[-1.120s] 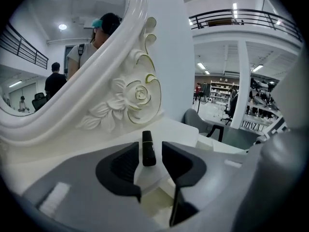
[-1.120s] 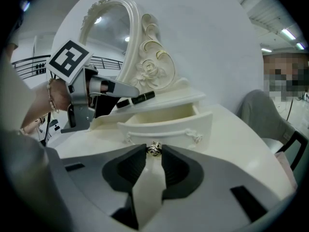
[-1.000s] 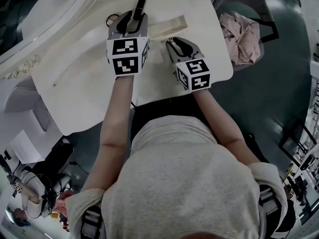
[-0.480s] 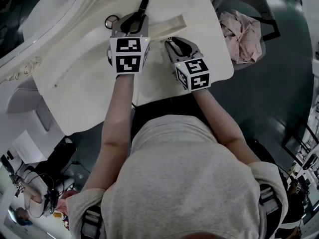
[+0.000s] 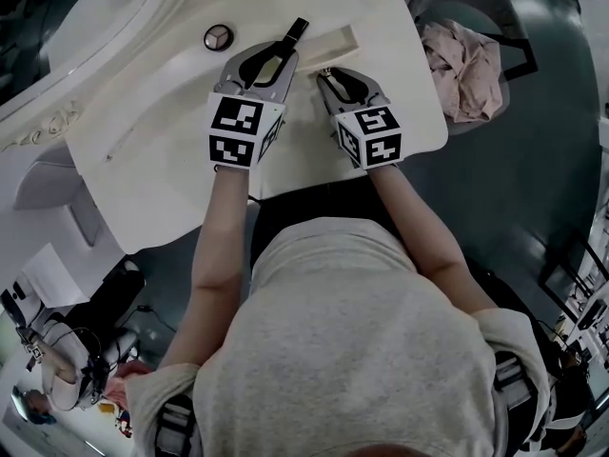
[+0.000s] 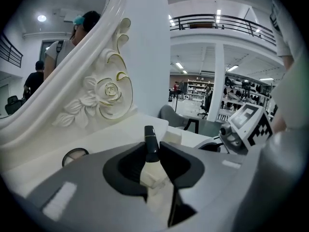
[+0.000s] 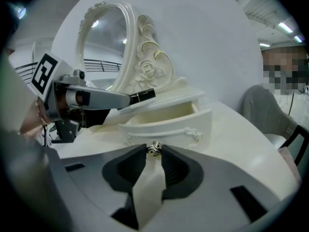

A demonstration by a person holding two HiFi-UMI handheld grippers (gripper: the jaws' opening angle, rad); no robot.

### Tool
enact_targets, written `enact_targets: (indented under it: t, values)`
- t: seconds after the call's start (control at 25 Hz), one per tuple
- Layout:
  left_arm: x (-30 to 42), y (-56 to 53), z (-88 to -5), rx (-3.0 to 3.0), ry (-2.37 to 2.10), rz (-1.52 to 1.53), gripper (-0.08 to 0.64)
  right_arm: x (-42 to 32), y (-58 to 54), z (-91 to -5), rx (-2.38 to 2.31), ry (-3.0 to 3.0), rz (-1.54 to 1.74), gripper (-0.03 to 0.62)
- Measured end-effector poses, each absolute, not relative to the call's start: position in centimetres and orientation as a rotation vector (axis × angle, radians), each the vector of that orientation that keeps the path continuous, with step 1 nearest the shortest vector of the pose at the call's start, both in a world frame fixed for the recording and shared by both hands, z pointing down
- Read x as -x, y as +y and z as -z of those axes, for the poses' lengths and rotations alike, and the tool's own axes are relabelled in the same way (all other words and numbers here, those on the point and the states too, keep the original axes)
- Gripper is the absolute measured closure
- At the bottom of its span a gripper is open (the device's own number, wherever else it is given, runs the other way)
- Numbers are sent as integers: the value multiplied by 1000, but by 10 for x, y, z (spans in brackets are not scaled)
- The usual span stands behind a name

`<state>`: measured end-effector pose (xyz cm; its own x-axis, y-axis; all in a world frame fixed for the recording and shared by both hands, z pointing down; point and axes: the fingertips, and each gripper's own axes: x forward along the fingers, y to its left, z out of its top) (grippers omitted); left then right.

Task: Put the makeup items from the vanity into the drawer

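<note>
My left gripper is shut on a slim makeup tube with a cream body and a black cap; its jaws have just been closing on it. The tube sticks out past the fingertips of the left gripper, over the left end of the open cream drawer. In the right gripper view my right gripper is shut on the drawer's metal knob, with the open drawer just beyond. A round compact lies on the vanity top left of the tube.
The carved mirror frame rises behind the vanity top. A pink cloth lies on a seat to the right of the vanity. The vanity's near edge runs just under my forearms.
The left gripper has swung right with the tube, from beside the compact to over the drawer's end, and the compact now shows in full. The right gripper has stayed on the knob.
</note>
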<state>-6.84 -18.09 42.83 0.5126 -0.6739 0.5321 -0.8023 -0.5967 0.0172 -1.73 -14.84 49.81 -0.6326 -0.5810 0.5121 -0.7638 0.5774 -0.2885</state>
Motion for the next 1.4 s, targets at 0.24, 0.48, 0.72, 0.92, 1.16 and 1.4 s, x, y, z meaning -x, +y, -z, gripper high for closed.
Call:
enact_targets:
  t: [0.24,0.48,0.72,0.92,1.16,1.4]
  values:
    - [56,-162,-429,-2542,-1136,-741,460,17,-149,-499,-1091,-2449,-703,488]
    - [46,-157,-447,-2519,-1021,-831,459,18,-149,-498,-1101,-2445,-702,488]
    - [41,-159,-457,-2474,-983,-912,458,18,-149,-498,-1108,-2443,-705,488]
    - [38,-162,-461,-2446,-991,-916,457,18,-149,-498,-1117,-2440,-712,488]
    - [35,-167,-463,-2420,-966,-946,457,18,-149,-497,-1121,-2440,-712,488]
    - [33,-171,-464,-2428,-947,-966,460,18,-149,-498,-1117,-2443,-710,488]
